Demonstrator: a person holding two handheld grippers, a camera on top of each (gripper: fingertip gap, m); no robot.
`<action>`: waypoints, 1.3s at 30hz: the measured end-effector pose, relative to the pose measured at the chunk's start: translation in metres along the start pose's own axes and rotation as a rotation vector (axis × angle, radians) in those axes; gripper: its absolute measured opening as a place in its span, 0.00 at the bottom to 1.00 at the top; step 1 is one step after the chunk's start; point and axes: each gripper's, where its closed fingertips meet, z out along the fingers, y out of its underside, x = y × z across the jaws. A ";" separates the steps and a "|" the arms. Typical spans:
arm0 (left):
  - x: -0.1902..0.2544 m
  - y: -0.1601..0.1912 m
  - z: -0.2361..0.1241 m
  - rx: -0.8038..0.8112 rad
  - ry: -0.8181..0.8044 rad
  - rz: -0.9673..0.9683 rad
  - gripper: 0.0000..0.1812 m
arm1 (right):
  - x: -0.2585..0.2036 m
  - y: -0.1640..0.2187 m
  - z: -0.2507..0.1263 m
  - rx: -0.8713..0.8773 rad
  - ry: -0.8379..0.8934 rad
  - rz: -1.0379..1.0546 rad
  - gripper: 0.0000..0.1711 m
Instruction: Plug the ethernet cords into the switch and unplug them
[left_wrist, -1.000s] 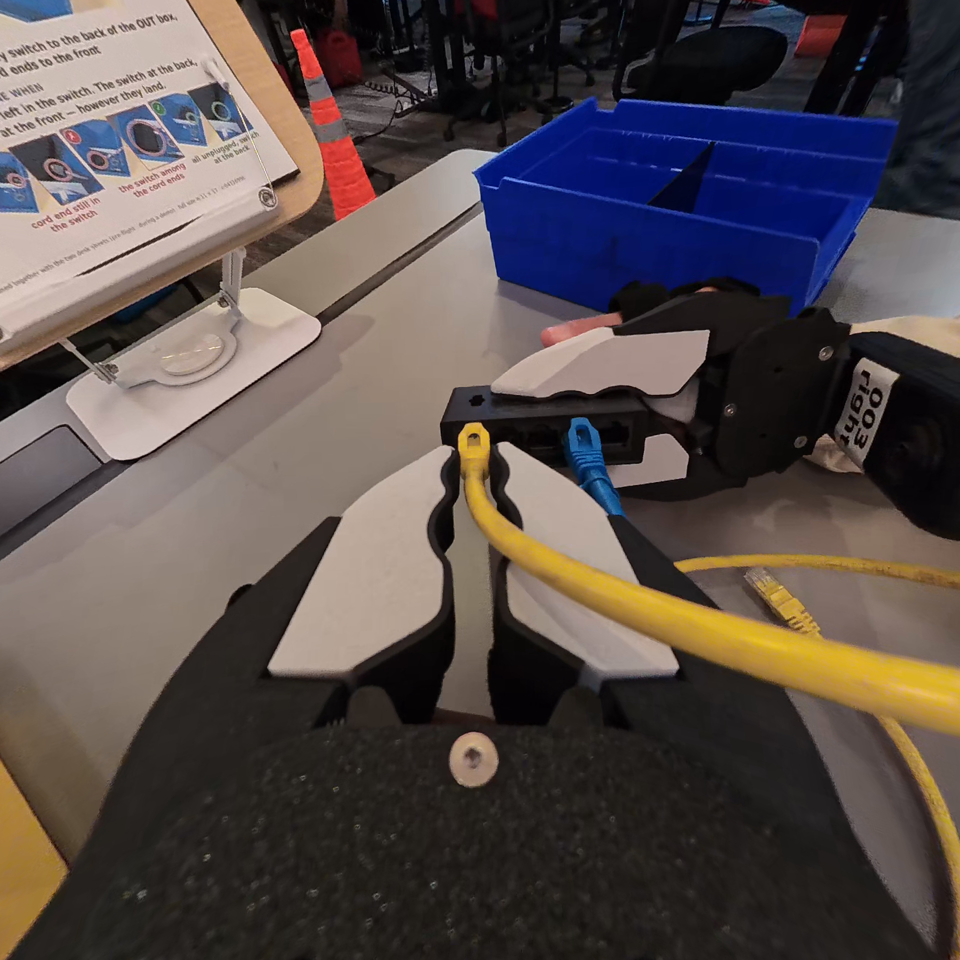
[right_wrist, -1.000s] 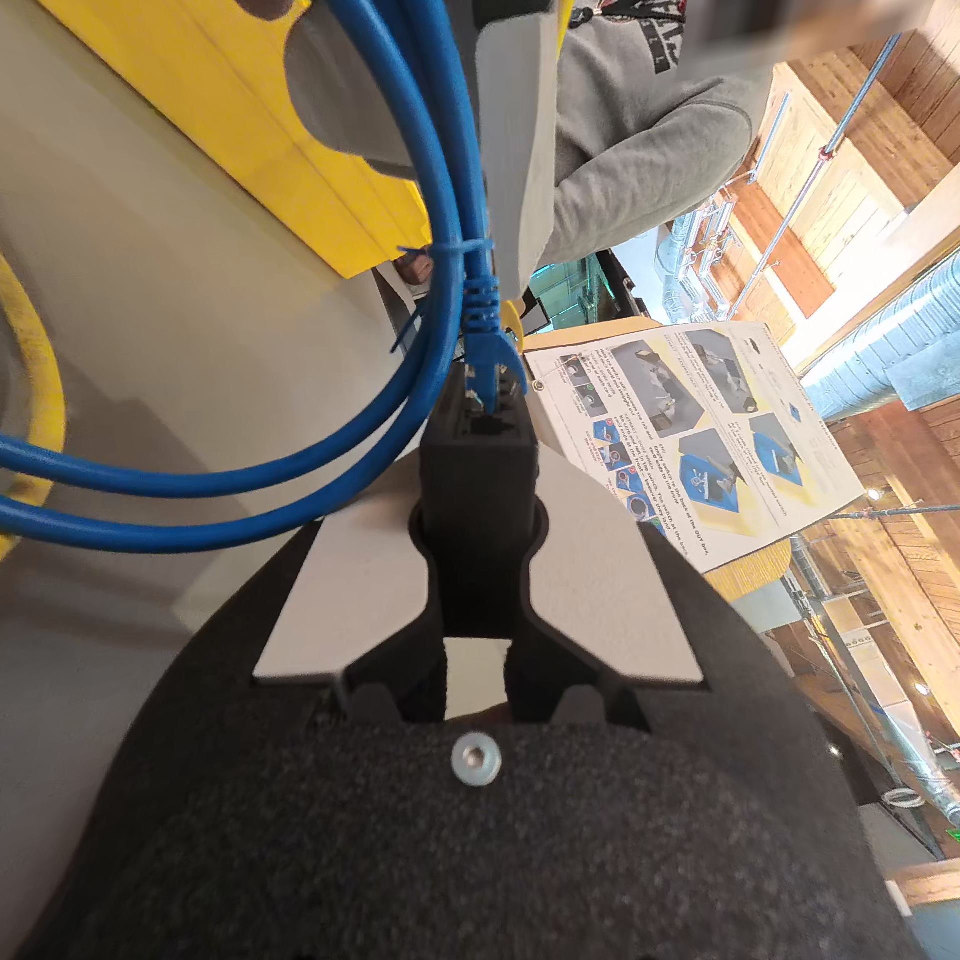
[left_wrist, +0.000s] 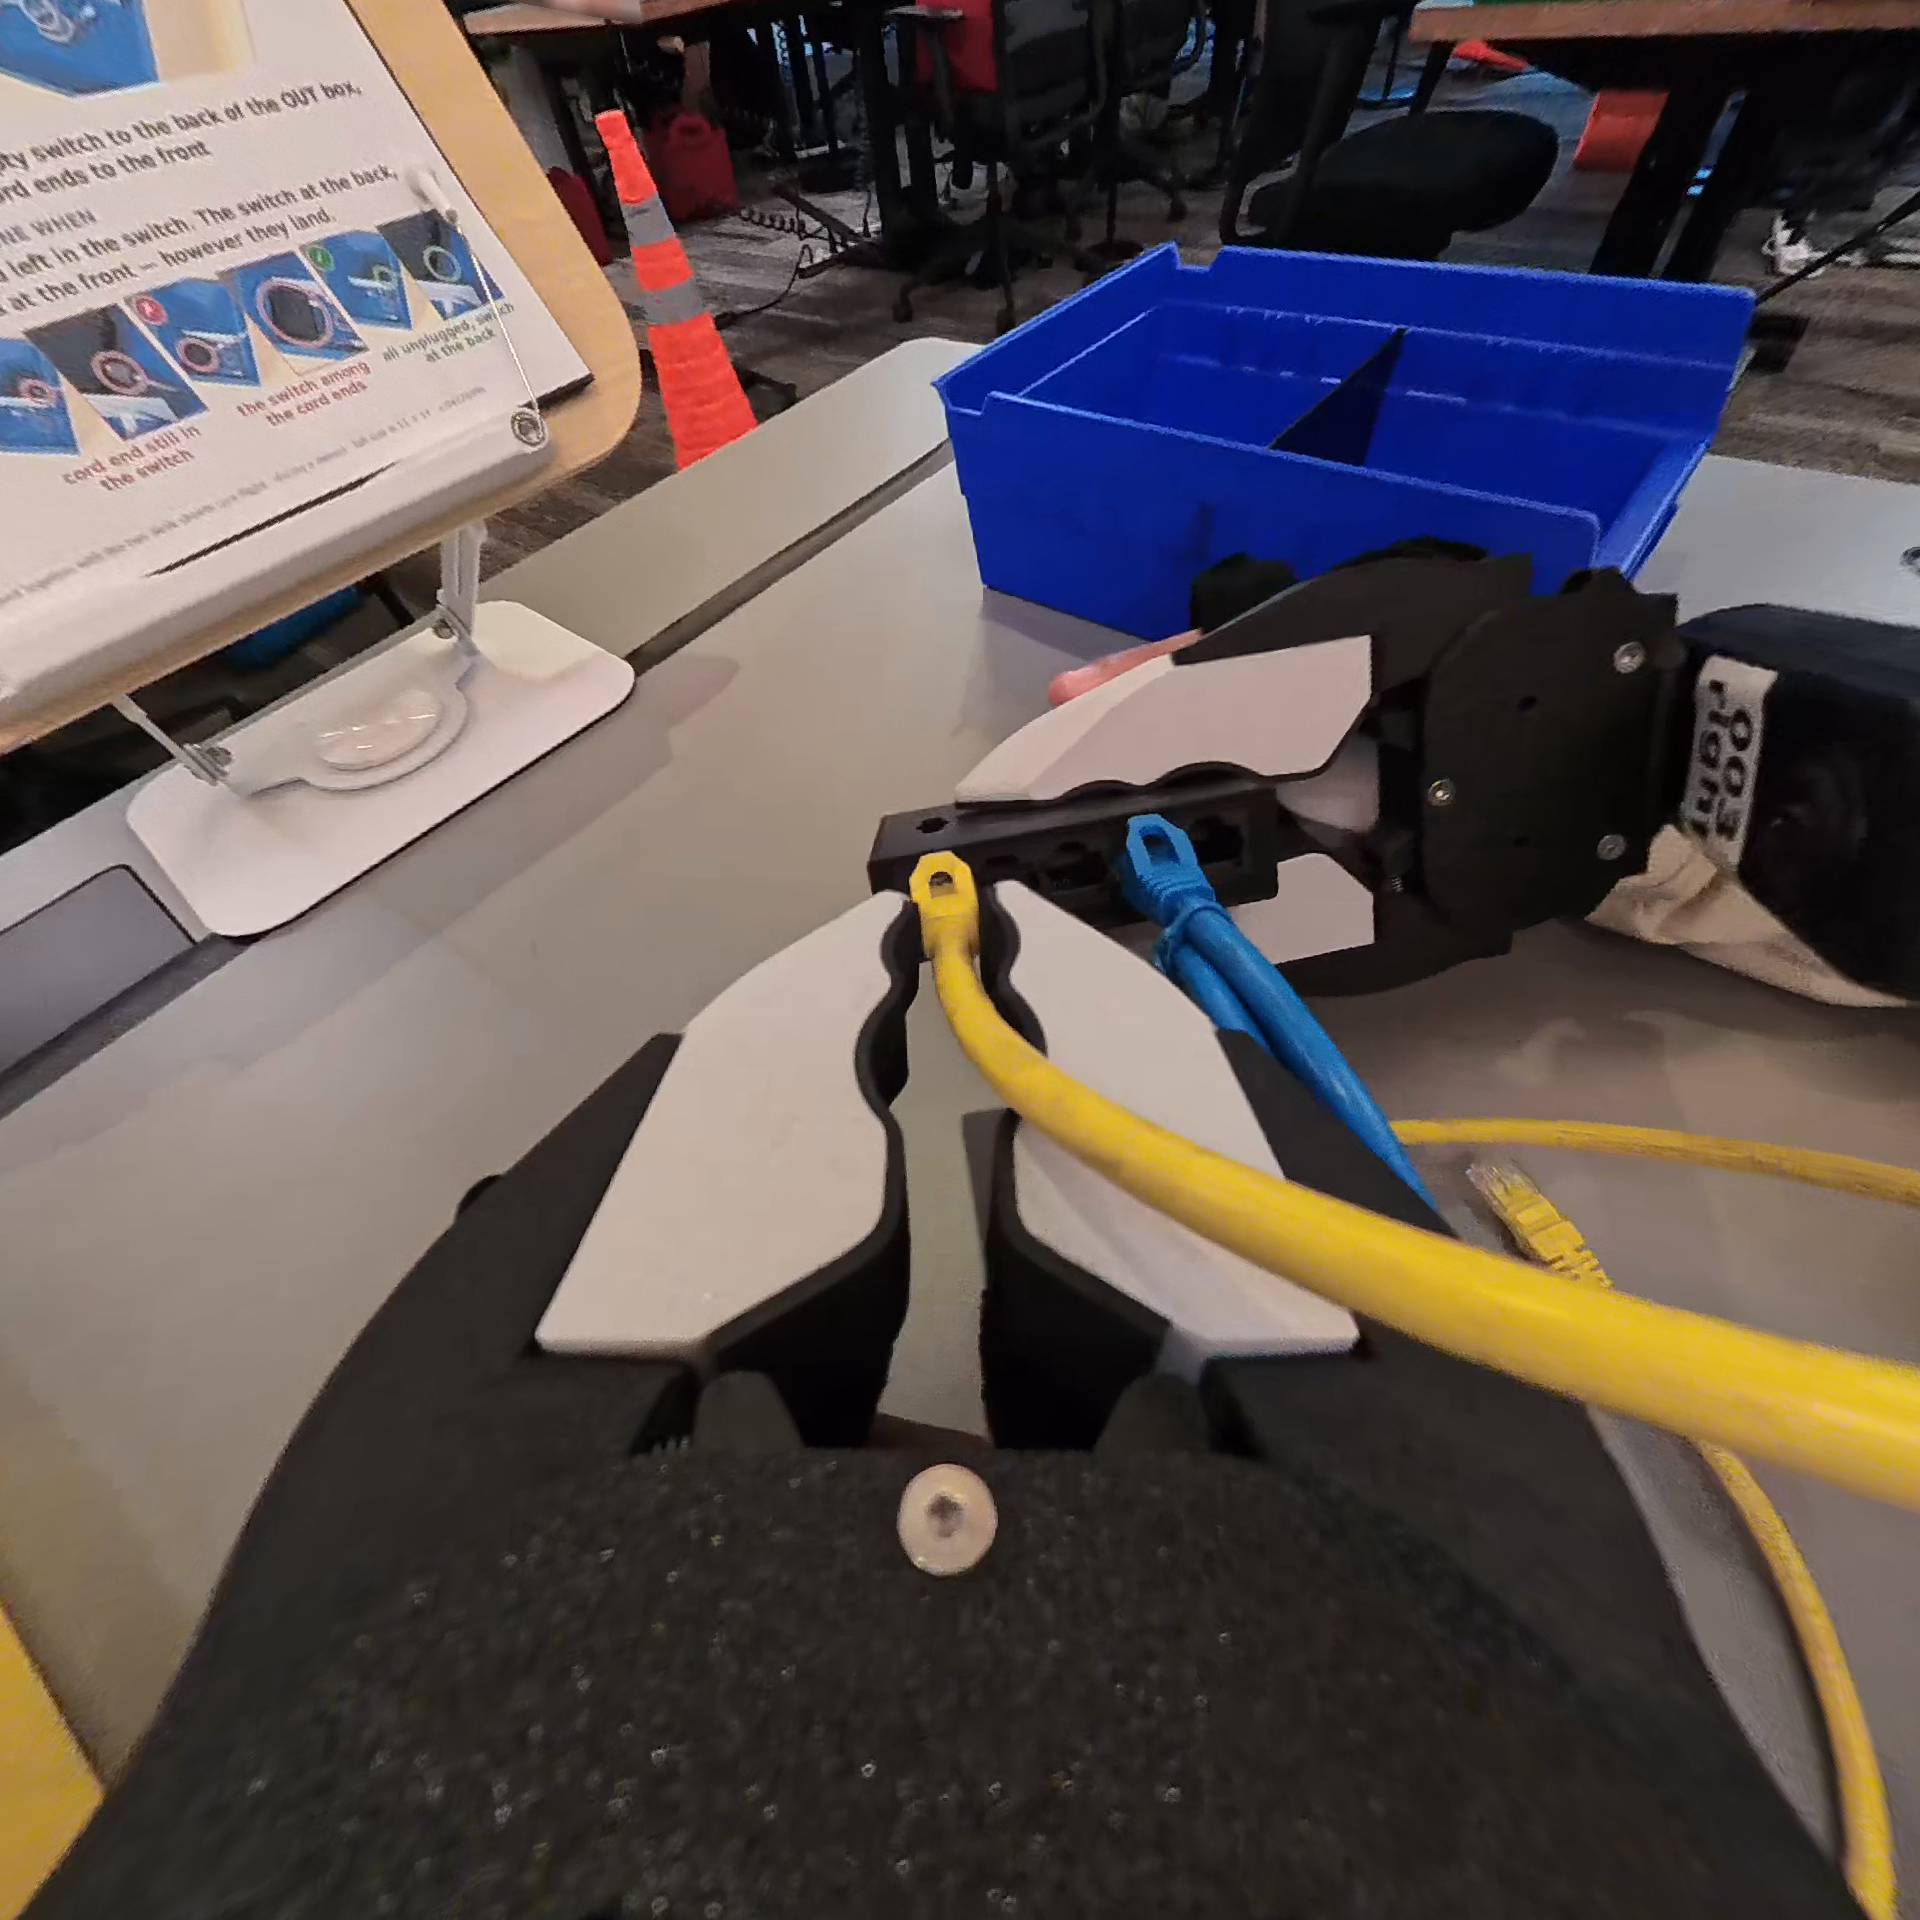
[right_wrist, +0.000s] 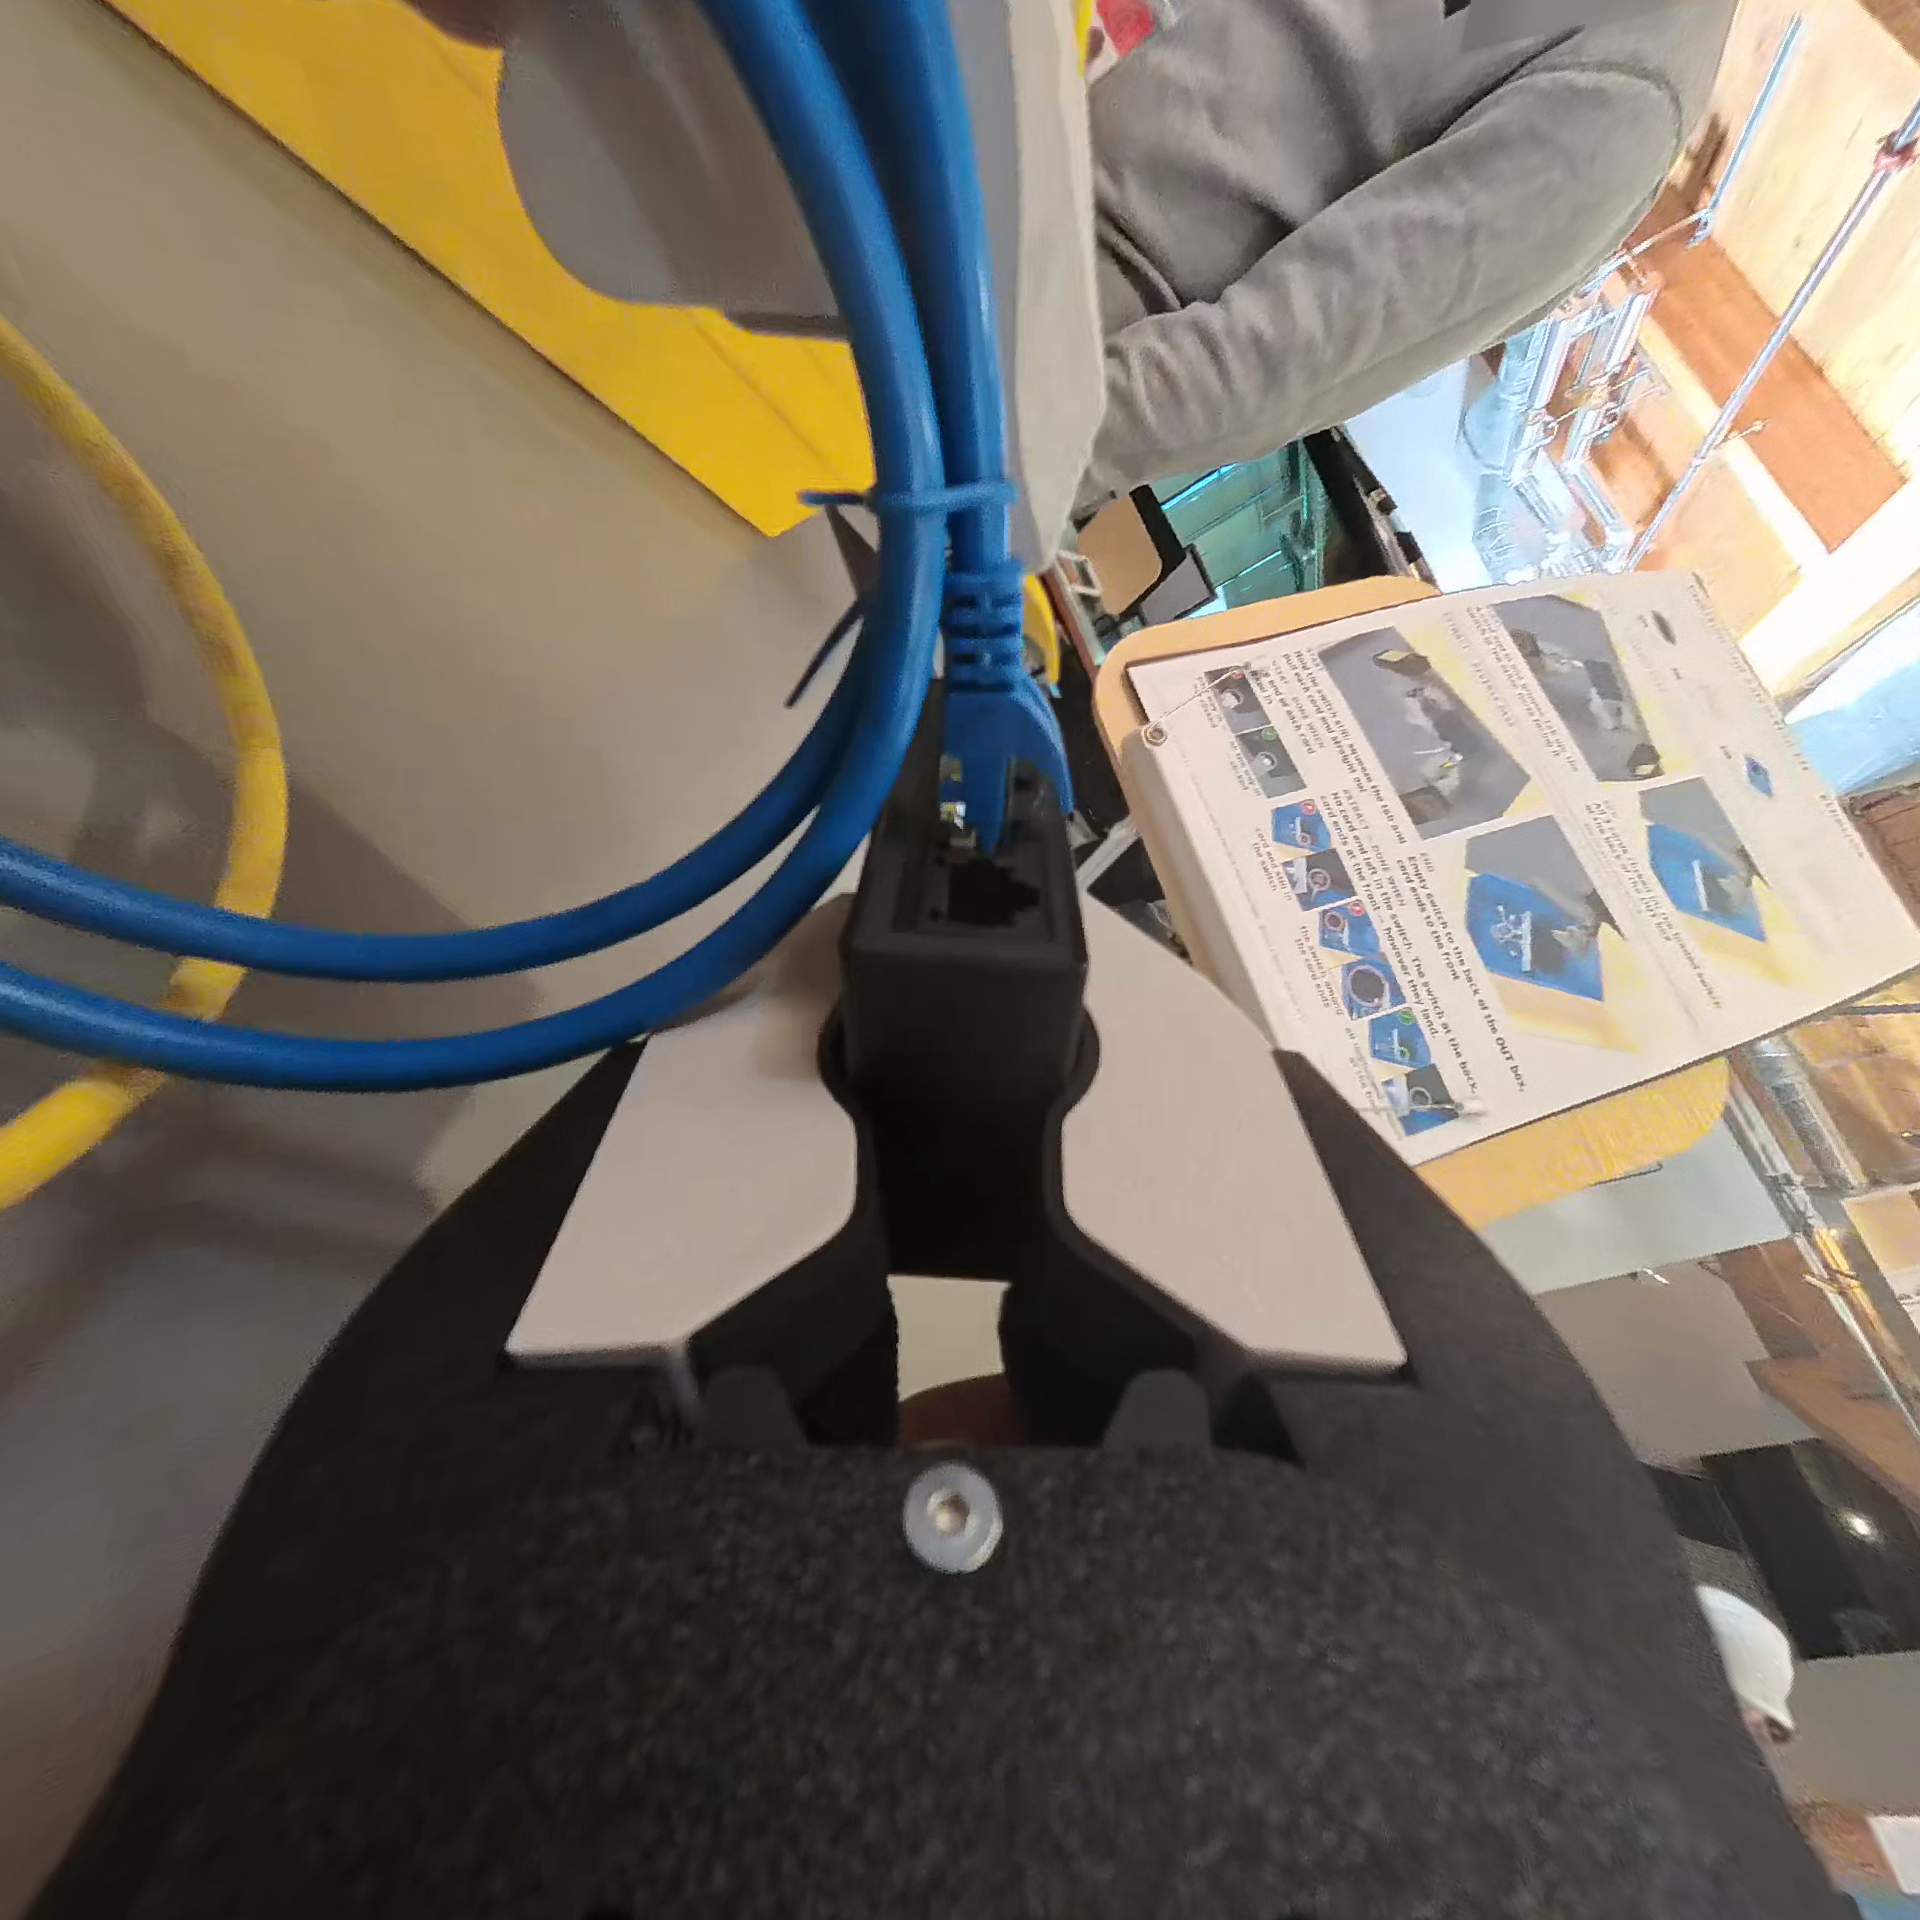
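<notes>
Two grippers: both are busy with the switch (left_wrist: 1081, 857), which is my landmark for everything below.
Left gripper (left_wrist: 948, 920): fingers nearly together, pinching the yellow cord (left_wrist: 1351, 1242) right behind its plug, at the port on the switch's left end. Can't tell if the plug is fully seated.
Left fingers (left_wrist: 769, 1132): pale pads, the tips almost touching the switch's front face.
Right gripper (right_wrist: 961, 1023): fingers clamped on the switch's right end, one above and one below, so it's holding the black box itself.
Right fingers (right_wrist: 686, 1184): spread only as far as the switch is thick.
Switch: seems to sit a bit off the grey table (left_wrist: 520, 1039), ports facing the left gripper.
Blue cord (left_wrist: 1174, 894): plugged in a few ports right of the yellow one; a zip tie binds it into a loop just behind the plug.
Loose yellow plug (left_wrist: 1538, 1226): lying on the table, in front of the switch and to its right.
Blue bin (left_wrist: 1330, 457): right behind the switch, with a divider inside.
Instruction sheet (left_wrist: 239, 301): propped on a stand, well left of the switch.
Orange cone (left_wrist: 675, 301): on the floor beyond the table, behind and left of the switch.
</notes>
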 end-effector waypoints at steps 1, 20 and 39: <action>-0.001 0.001 0.000 -0.008 -0.008 0.007 0.06 | -0.001 -0.001 0.000 -0.004 0.005 -0.005 0.16; -0.003 0.002 0.003 0.032 -0.012 -0.060 0.06 | -0.006 -0.012 -0.005 0.042 -0.044 0.068 0.16; -0.008 0.017 0.006 -0.079 0.095 -0.150 0.06 | -0.004 -0.010 -0.003 0.064 -0.042 0.120 0.17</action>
